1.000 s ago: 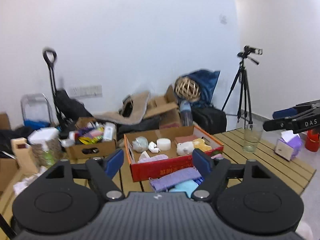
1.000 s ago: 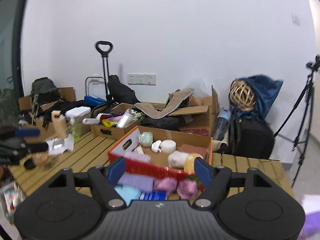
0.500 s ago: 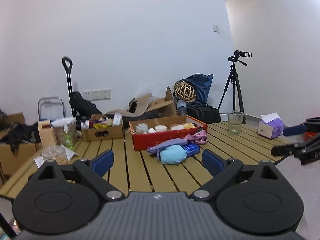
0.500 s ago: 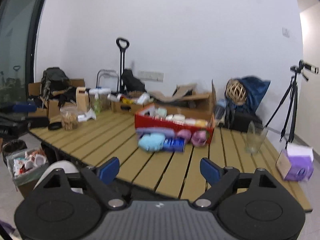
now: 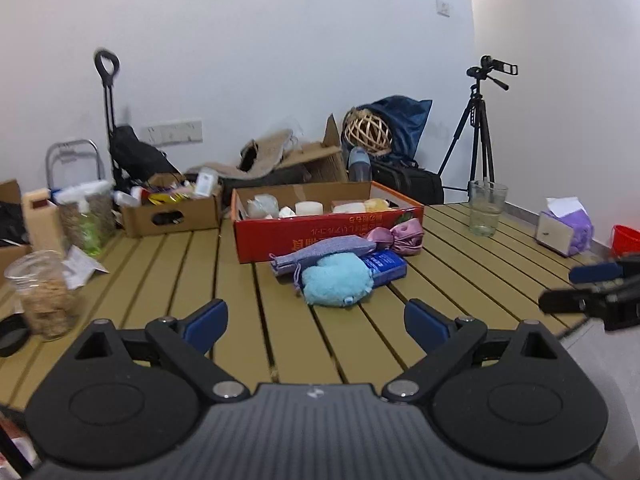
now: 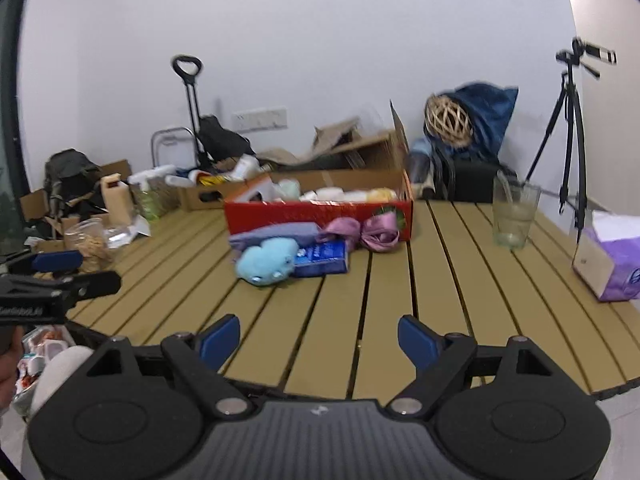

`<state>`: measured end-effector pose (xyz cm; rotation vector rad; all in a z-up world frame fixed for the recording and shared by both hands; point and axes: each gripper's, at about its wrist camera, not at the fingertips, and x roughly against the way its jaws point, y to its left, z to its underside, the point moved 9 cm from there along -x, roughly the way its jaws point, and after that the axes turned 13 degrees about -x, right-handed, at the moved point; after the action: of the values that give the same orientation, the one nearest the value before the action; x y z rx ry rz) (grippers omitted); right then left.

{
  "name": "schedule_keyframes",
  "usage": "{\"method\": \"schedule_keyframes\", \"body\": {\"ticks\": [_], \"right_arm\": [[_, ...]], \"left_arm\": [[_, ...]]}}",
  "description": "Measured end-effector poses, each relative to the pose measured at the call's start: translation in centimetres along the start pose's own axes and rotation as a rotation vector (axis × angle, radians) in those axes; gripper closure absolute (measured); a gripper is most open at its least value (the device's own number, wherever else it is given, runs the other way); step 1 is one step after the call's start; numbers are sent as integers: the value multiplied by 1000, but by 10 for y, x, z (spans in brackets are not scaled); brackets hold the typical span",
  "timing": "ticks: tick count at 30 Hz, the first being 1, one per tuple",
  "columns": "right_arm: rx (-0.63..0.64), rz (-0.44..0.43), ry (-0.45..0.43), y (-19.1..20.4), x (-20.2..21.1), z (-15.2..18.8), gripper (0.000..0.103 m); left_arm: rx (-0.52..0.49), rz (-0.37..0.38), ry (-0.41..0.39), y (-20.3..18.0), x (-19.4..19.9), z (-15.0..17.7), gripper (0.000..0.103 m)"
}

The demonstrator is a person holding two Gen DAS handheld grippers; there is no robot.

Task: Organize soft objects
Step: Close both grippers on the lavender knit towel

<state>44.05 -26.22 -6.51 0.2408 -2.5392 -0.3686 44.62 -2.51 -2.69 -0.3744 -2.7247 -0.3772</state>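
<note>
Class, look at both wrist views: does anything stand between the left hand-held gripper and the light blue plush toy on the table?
Nothing visible does. Only bare table slats lie between the open left hand-held gripper and the light blue plush toy. The blue packet and lavender pouch lie behind the toy.

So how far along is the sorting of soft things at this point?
Done: some pale items already sit in the red box, too small to identify. In hand: nothing; the left gripper and right gripper are both open and empty, well short of the pile. Left: the blue plush, lilac pouch, pink satin bag and blue packet lie on the table in front of the box.
</note>
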Motion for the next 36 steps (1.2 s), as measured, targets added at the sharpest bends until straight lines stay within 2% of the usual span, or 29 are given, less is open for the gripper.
{"method": "schedule_keyframes", "body": {"ticks": [4, 6, 8, 10, 13, 16, 17, 19, 20, 23, 24, 25, 28, 30, 36], "right_arm": [[-29, -15, 20, -1, -44, -19, 23], [-44, -48, 30, 3, -73, -32, 24], [-56, -58, 40, 7, -104, -45, 30], [-89, -80, 59, 11, -137, -57, 32], [-139, -121, 100, 15, -184, -72, 35], [-177, -145, 128, 18, -227, -80, 42], [-198, -148, 140, 17, -240, -81, 45], [-251, -152, 160, 13, -262, -82, 49], [-282, -151, 166, 10, -270, -80, 55], [-309, -144, 180, 7, -286, -71, 72], [-315, -146, 182, 6, -288, -70, 78], [-318, -151, 185, 7, -289, -69, 79], [-289, -148, 178, 9, -291, -67, 88], [-271, -140, 169, 10, -290, -67, 94], [-121, -119, 56, 32, -265, -79, 96]], "left_arm": [[124, 31, 34, 31, -65, -12, 12], [181, 83, 38, 42, -97, -18, 15], [226, 131, 76, 51, -133, -19, 18], [287, 141, 140, 58, -162, -16, 21], [396, 203, 182, 66, -196, -9, 21], [492, 238, 204, 71, -219, -1, 22], [524, 250, 211, 72, -225, 1, 25], [583, 270, 215, 76, -234, 7, 43], [600, 276, 209, 77, -237, 8, 48], [588, 277, 204, 74, -243, 7, 71], [582, 283, 212, 73, -245, 9, 83], [581, 291, 215, 72, -247, 10, 89], [595, 316, 193, 72, -247, 9, 98], [574, 317, 163, 71, -242, 4, 99], [516, 268, 62, 64, -220, -18, 100]]}}
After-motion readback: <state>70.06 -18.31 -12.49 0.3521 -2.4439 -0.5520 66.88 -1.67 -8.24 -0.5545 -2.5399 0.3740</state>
